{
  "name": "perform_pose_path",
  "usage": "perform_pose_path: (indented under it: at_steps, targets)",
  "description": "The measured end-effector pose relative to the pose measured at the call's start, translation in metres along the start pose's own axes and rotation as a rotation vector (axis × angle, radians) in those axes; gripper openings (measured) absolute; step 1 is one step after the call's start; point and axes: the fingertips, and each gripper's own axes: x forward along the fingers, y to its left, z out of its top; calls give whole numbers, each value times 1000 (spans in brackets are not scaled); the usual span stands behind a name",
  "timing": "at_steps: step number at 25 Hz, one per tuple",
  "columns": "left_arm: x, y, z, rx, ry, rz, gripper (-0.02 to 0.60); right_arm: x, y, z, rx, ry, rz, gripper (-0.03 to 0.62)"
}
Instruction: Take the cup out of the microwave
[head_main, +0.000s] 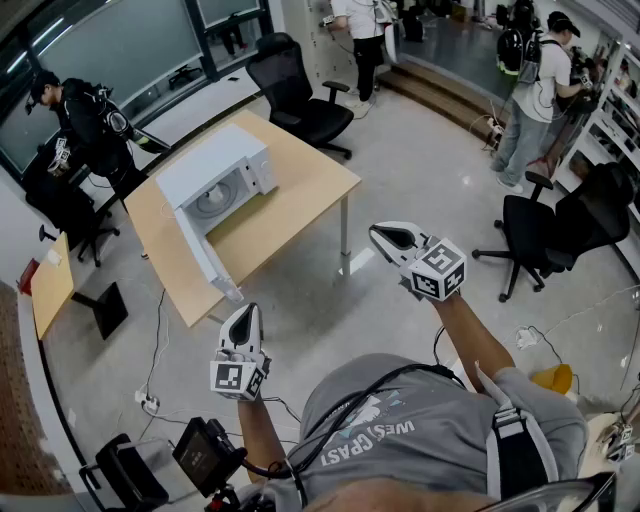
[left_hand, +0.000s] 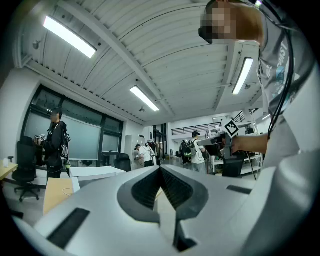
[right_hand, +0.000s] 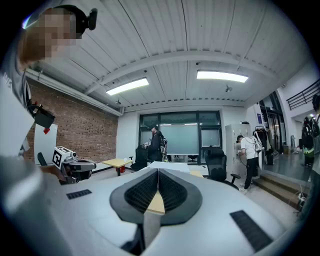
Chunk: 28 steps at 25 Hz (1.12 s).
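A white microwave stands on a light wooden table across the floor, with its door swung open toward me. Inside I see only a round grey plate; no cup can be made out. My left gripper and my right gripper are both held in the air over the floor, well short of the table. In the left gripper view the left gripper has its jaws closed together with nothing between them. The right gripper is likewise shut and empty in its own view.
Black office chairs stand behind the table and at the right. Several people stand around the room, one close behind the table. Cables trail on the floor. A small yellow table is at the left.
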Motion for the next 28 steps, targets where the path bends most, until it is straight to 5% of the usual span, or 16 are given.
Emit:
perform_pose_path:
  at_steps: [6,18,28]
  targets:
    - [25,24,3,17,-26,-22,43,31,-15,13,-42,-25,-11,11]
    - [39,62,4,68,8,58,43,138,-26,2,-6,-48,131,11]
    - [118,113,-6,43,53,144,43,275,-76,-10,18,4,269,11]
